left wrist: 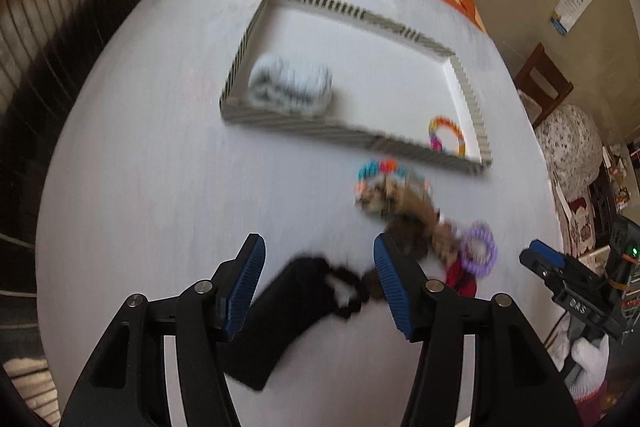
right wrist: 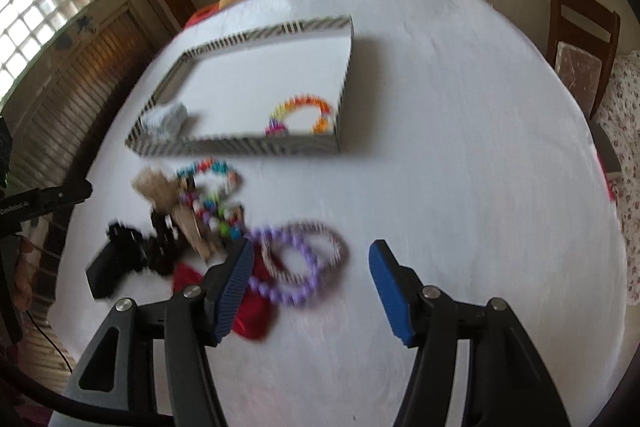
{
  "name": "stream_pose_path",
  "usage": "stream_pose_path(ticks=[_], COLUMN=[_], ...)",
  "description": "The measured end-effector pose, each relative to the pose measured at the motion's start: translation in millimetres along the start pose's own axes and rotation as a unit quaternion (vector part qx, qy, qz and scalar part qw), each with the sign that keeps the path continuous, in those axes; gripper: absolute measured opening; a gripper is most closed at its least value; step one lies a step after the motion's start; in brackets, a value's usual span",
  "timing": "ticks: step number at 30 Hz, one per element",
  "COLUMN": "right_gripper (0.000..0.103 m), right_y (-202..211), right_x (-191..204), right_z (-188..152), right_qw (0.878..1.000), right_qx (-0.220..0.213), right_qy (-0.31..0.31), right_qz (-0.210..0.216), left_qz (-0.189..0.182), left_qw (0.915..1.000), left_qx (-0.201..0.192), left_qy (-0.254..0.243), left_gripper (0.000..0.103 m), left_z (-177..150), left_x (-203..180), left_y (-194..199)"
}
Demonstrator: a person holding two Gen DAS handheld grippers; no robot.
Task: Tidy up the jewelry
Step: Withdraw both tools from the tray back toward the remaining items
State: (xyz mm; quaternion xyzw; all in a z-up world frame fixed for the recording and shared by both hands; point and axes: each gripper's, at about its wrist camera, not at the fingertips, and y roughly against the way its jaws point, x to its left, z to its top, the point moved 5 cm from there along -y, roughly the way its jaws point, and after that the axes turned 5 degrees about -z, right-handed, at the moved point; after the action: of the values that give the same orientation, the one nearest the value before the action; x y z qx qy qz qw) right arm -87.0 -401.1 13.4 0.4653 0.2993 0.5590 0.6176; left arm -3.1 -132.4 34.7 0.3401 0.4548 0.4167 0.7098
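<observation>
My left gripper (left wrist: 320,283) released over a blurred black pouch (left wrist: 288,307), right gripper (right wrist: 310,291) released, empty, jewelry pile (right wrist: 200,211) smeared mid-left, red cloth (right wrist: 256,319) half hidden.

The left gripper (left wrist: 320,283) points steeply downward with its blue-padded jaws spread apart, nothing pressed between the pads. The right gripper (right wrist: 312,287) holds the same downward pitch, jaws likewise parted and gripping nothing.

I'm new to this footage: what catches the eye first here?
A striped-rim tray on the white table, holding a rainbow bead bracelet at one end and a grey-white bundle at the other. In front lies a tangled jewelry pile with a purple bead bracelet.
</observation>
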Motion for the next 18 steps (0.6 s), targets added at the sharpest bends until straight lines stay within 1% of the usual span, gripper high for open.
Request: stream_pose_path(ticks=[5, 8, 10, 12, 13, 14, 18], right_gripper=[0.063, 0.063, 0.062, 0.055, 0.048, 0.044, 0.035], right_y=[-5.7, -8.7, -9.5, -9.9, -12.0, -15.0, -27.8], right_x=[-12.7, -15.7, -12.4, -4.0, 0.8, 5.0, 15.8], right_z=[-18.4, -20.1, -18.4, -15.4, -13.5, -11.2, -3.1], right_qw=[1.0, 1.0, 1.0, 1.0, 0.999, 0.999, 0.998], right_qx=[0.01, 0.01, 0.007, 0.002, 0.002, 0.004, 0.015], right_qy=[0.005, 0.004, 0.009, 0.024, 0.034, 0.044, 0.068], right_qz=[-0.021, -0.021, -0.013, -0.003, -0.002, -0.001, 0.0], left_qz=[0.003, 0.006, 0.01, 0.014, 0.014, 0.015, 0.019], left_qw=[0.9999, 0.9998, 0.9997, 0.9995, 0.9993, 0.9992, 0.999], left_qx=[0.014, 0.017, 0.02, 0.023, 0.026, 0.028, 0.029], left_qy=[0.007, 0.013, 0.014, 0.017, 0.022, 0.025, 0.027], left_gripper=[0.044, 0.044, 0.044, 0.044, 0.044, 0.044, 0.045], left_z=[-27.9, -37.8, -43.2, -46.8, -49.7, -50.5, -53.9], left_x=[6.4, 10.9, 13.5, 16.5, 19.0, 21.0, 25.3], left_y=[0.3, 1.8, 1.5, 0.4, -0.8, -2.3, -3.3])
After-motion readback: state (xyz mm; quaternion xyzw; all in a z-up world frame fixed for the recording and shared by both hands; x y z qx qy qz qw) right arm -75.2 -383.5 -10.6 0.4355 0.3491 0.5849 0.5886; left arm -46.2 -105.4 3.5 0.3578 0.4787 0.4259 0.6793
